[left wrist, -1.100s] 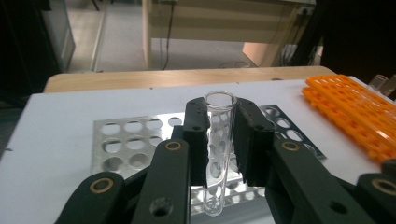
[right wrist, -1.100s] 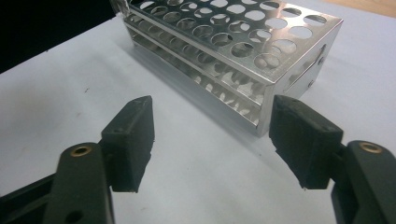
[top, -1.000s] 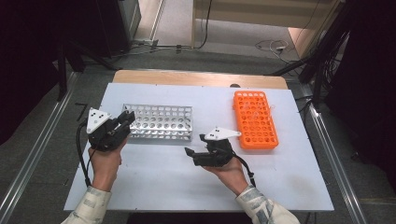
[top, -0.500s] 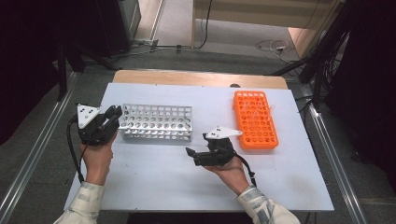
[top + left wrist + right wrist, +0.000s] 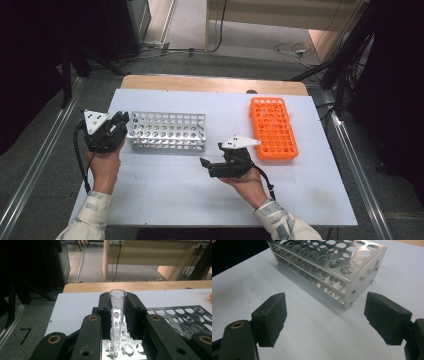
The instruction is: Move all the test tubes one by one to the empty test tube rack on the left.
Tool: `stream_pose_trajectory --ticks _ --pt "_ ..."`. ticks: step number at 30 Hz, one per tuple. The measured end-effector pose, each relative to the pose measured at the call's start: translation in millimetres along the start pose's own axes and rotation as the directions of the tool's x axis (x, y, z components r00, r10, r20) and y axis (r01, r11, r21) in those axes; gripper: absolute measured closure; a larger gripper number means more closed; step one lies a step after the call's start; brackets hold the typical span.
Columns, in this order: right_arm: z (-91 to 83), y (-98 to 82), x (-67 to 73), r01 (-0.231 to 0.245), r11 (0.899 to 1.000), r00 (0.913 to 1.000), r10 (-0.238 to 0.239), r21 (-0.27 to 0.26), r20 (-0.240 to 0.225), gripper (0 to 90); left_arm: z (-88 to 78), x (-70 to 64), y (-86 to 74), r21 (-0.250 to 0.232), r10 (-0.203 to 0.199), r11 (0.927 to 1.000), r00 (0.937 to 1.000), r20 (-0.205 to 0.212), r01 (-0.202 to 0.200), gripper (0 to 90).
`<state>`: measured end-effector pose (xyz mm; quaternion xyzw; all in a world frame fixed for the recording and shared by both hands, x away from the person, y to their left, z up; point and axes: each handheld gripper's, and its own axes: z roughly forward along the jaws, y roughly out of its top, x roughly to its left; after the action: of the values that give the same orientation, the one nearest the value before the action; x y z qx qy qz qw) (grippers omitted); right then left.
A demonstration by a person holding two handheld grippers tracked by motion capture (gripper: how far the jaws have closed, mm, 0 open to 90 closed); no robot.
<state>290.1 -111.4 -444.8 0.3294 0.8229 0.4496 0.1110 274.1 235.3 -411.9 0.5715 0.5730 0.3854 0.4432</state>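
Left tool (image 5: 119,123) is clamped on a clear glass test tube (image 5: 117,315), held upright between its two black jaws, open mouth up. The tube's rounded foot hangs just over the holes at the left end of the metal rack (image 5: 166,131), which stands near the counter's (image 5: 165,200) left edge, toward the far side. Not seated yet, by my reading.

Right tool (image 5: 206,163) rests near the middle of the counter with its jaws spread wide and nothing between them; its jaws have just been opening. It points at the rack's right end.

Risks, as judged from here:
- The tube's foot may miss a hole and land on the perforated top plate; glass pressed on metal could chip or slip in the grip.
- The rack has stacked plates. A tilted tube could pass the top hole and catch on the lower one.
- Nothing steadies the rack, so a sideways push could slide it.

Surroundings: orange rack (image 5: 273,127) near the right edge, well apart from both tools. Nothing lies between the tube and its hole.
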Motion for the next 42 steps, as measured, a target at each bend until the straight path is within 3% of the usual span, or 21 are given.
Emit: stream_pose_trajectory --ticks 5,20,33,42 --pt "-1.4 0.2 -0.4 -0.005 1.0 1.0 0.005 -0.006 -0.001 17.2 3.2 -2.3 -6.5 -0.001 0.023 0.9997 0.9996 -0.013 -0.023 75.2" --pt "-6.2 1.1 0.1 0.007 1.0 1.0 -0.007 -0.019 0.005 18.0 11.1 -6.9 -26.8 0.053 0.036 0.998 0.9984 -0.045 -0.034 75.1" --pt "-7.1 1.2 1.7 0.007 1.0 0.9999 -0.007 -0.016 0.008 18.1 16.9 -7.3 -37.5 0.121 0.03 0.9924 0.9986 -0.044 -0.025 74.8" --pt "-7.5 1.0 0.4 0.008 1.0 0.9999 -0.008 -0.018 0.009 18.1 16.2 -5.2 -36.8 0.11 -0.008 0.9939 0.9997 -0.023 0.01 72.9"
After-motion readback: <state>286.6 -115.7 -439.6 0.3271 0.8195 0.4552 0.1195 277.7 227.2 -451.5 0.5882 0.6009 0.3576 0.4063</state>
